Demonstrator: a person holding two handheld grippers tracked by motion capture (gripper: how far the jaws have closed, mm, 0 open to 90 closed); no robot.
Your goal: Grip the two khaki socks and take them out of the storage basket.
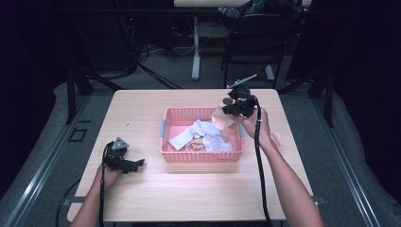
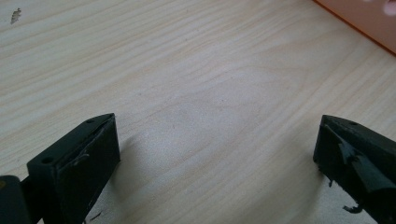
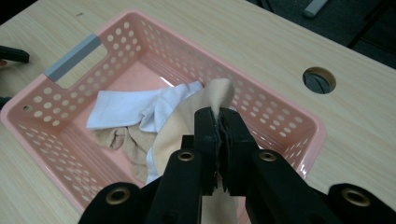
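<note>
Right gripper [image 3: 218, 122] jaws pinching soft beige cloth [image 3: 187, 122]; left gripper [image 2: 215, 154] jaws spread.

A light wooden table [image 1: 156, 198] with pale grain is standing on a grey floor [image 1: 359, 156] and is carrying the work. A pink perforated basket [image 1: 171, 124] with grey handle inserts is sitting directly on the tabletop, right of centre, holding white and beige cloths [image 1: 201, 137]. The left gripper [image 1: 124, 161] is resting on the bare wood near the left front edge. A round cable hole [image 3: 319, 80] is showing in the tabletop beyond the basket.
</note>
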